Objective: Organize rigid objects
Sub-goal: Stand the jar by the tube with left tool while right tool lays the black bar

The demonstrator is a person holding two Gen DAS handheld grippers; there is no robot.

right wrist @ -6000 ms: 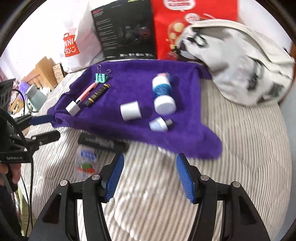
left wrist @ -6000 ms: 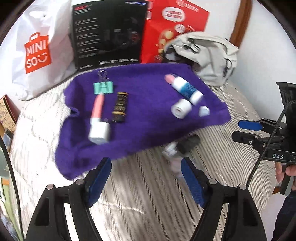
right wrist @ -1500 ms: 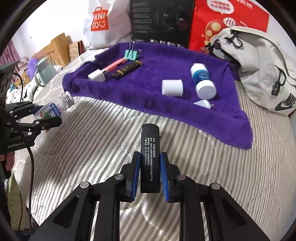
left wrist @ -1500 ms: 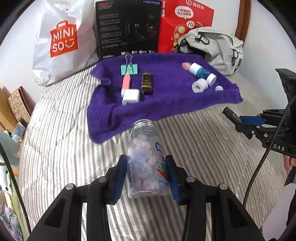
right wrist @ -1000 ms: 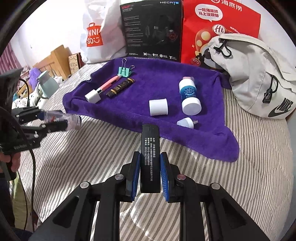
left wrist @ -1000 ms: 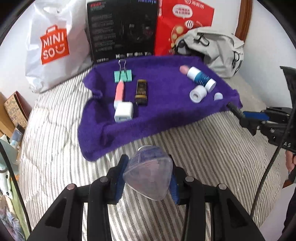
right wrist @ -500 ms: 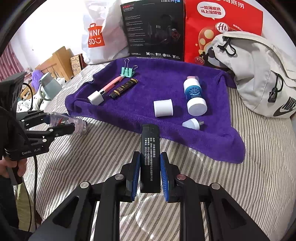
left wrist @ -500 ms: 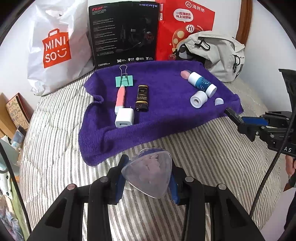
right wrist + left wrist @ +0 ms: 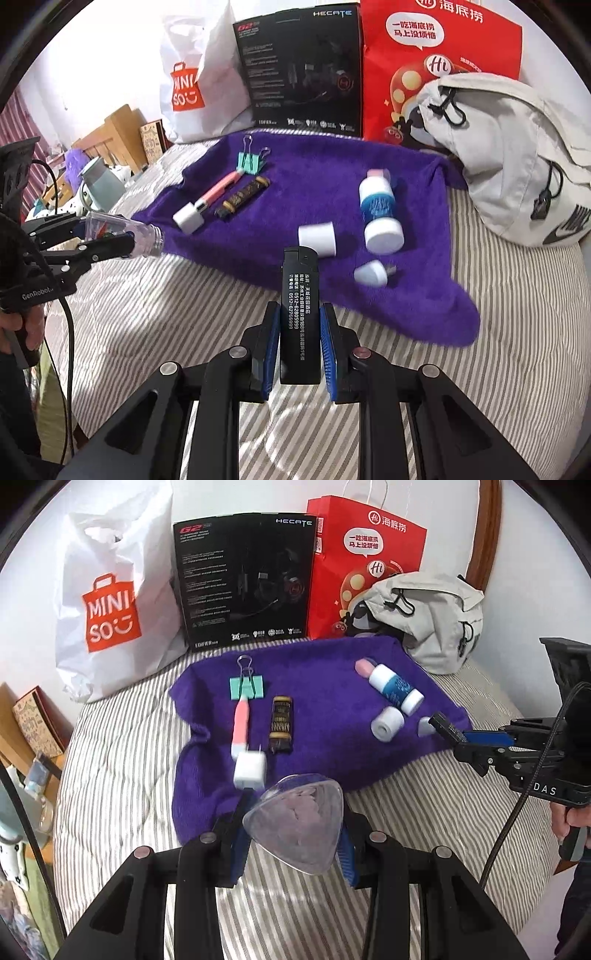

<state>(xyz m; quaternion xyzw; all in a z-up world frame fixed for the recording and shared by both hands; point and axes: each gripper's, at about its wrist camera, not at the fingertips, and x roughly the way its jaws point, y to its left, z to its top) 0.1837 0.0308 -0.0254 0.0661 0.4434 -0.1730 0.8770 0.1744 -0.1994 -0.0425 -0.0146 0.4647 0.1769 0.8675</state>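
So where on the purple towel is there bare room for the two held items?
The purple towel is bare in the middle, between the dark bar and the white bottle, and along the back edge. Crowded: the left column around the binder clip, and the right cluster near the white cup.

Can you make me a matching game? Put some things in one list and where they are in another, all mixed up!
Things:
1. clear bottle
2. black lighter
3. green clip
4. grey bag

Places:
A. in the right tool
B. lying on the purple towel
C. in the left tool
D. beside the towel, against the red bag

Pairs: 1-C, 2-A, 3-B, 4-D
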